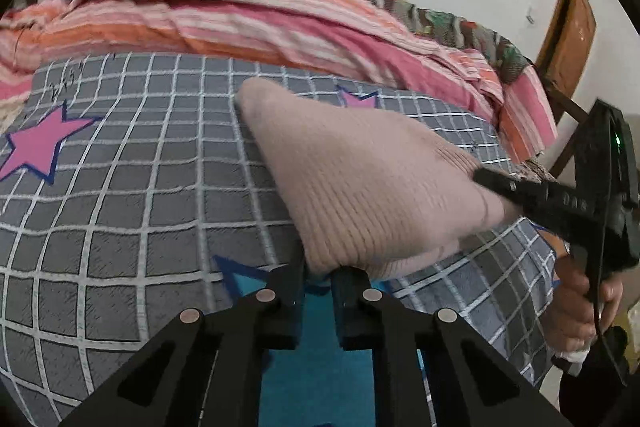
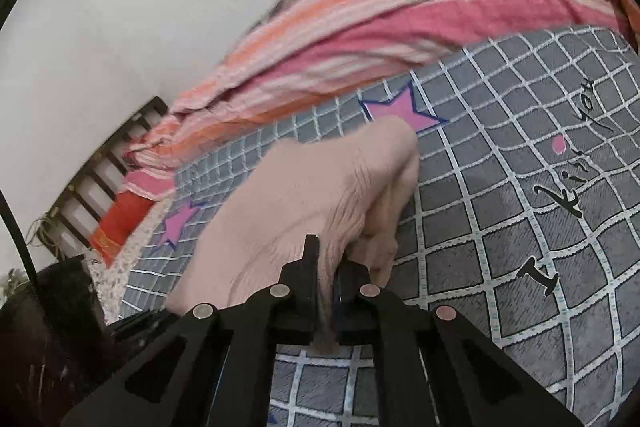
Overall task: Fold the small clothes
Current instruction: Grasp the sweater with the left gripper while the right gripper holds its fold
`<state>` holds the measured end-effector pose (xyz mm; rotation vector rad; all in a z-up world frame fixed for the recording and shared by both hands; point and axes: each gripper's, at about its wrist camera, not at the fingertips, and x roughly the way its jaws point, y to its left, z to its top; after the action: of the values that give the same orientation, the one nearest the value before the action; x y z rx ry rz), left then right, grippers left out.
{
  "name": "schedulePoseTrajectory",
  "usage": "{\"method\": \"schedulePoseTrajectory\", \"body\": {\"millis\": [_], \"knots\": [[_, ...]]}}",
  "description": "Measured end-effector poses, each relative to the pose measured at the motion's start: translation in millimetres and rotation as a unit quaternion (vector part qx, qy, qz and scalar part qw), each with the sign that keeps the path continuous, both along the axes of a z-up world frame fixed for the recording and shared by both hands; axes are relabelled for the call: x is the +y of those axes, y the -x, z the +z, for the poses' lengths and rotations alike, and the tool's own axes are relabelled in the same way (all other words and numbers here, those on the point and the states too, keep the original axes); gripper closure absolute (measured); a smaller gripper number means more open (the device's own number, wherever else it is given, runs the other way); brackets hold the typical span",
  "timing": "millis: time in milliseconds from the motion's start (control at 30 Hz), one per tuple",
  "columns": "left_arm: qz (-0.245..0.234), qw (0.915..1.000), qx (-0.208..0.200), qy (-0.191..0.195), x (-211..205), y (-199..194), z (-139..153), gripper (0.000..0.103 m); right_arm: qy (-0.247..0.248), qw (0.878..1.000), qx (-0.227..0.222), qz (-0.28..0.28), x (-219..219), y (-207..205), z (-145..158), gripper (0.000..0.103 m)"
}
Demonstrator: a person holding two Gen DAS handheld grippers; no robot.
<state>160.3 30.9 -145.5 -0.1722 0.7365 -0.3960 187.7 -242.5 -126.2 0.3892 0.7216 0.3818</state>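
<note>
A pale pink ribbed knit garment (image 1: 360,179) lies on the grey checked bedsheet (image 1: 140,167). My left gripper (image 1: 318,273) is shut on its near edge, with the knit pinched between the black fingers. In the left wrist view my right gripper (image 1: 486,177) comes in from the right and is closed on the garment's right edge, a hand (image 1: 576,299) holding its grip. In the right wrist view the right gripper (image 2: 326,267) is shut on a bunched fold of the same pink knit (image 2: 304,195), which pulls into creases toward the jaws.
A pink and orange striped blanket (image 1: 248,11) is heaped along the far side of the bed, against a white wall. A brown wooden door (image 1: 568,39) stands at the right. Dark slatted bed-end (image 2: 108,163) shows at the left of the right wrist view.
</note>
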Motion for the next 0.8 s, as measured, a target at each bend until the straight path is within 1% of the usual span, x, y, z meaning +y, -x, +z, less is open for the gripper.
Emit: {"method": "schedulePoseTrajectory", "body": {"millis": [100, 167, 200, 233, 267, 333, 400, 500, 567, 600, 633, 667, 700, 733, 767, 800], "knots": [[0.001, 0.9999, 0.013, -0.007, -2, -1, -12, 0.091, 0.039, 0.999, 0.031, -0.003, 11, -4, -19, 0.098], [-0.001, 0.9999, 0.013, -0.002, -2, 2, -12, 0.088, 0.043, 0.999, 0.033, -0.003, 12, -3, -21, 0.097], [-0.002, 0.9999, 0.014, -0.001, -1, 4, -11, 0.087, 0.042, 0.999, 0.032, -0.003, 11, -2, -18, 0.094], [-0.005, 0.9999, 0.014, 0.000, 1, 7, -9, 0.086, 0.037, 0.999, 0.026, -0.007, 9, -2, -13, 0.088], [-0.003, 0.9999, 0.013, -0.002, 3, 10, -8, 0.079, 0.037, 0.999, 0.018, -0.008, 9, -2, -9, 0.083], [0.006, 0.9999, 0.006, -0.010, 9, 15, -5, 0.069, 0.049, 0.999, -0.006, -0.013, 11, -5, 1, 0.062], [0.007, 1.0000, 0.002, -0.005, 18, 20, -2, 0.066, 0.051, 0.998, -0.016, -0.020, 12, -15, 5, 0.058], [0.019, 0.9998, -0.004, -0.001, 30, 23, 4, 0.064, 0.048, 0.998, 0.011, -0.040, 13, -48, -2, 0.058], [0.028, 0.9996, -0.006, 0.004, 37, 20, 9, 0.055, 0.044, 0.997, 0.036, -0.047, 12, -67, -9, 0.061], [0.033, 0.9994, -0.006, 0.006, 39, 18, 11, 0.053, 0.043, 0.997, 0.042, -0.040, 14, -71, -12, 0.074], [0.041, 0.9991, -0.005, 0.007, 42, 14, 14, 0.053, 0.050, 0.998, 0.031, -0.030, 16, -73, -11, 0.084], [0.043, 0.9990, -0.005, 0.007, 42, 11, 16, 0.053, 0.056, 0.998, 0.005, -0.020, 17, -69, -5, 0.087], [0.045, 0.9990, -0.004, 0.006, 42, 7, 18, 0.053, 0.053, 0.998, -0.022, -0.012, 15, -63, 0, 0.088], [0.044, 0.9990, -0.005, 0.009, 40, 2, 21, 0.053, 0.046, 0.998, -0.033, -0.013, 10, -58, 2, 0.088], [0.042, 0.9990, -0.005, 0.014, 38, -4, 23, 0.051, 0.049, 0.998, -0.024, -0.022, 8, -59, -2, 0.088], [0.039, 0.9991, -0.003, 0.015, 34, -12, 24, 0.050, 0.062, 0.997, -0.007, -0.032, 8, -62, -9, 0.088]]}}
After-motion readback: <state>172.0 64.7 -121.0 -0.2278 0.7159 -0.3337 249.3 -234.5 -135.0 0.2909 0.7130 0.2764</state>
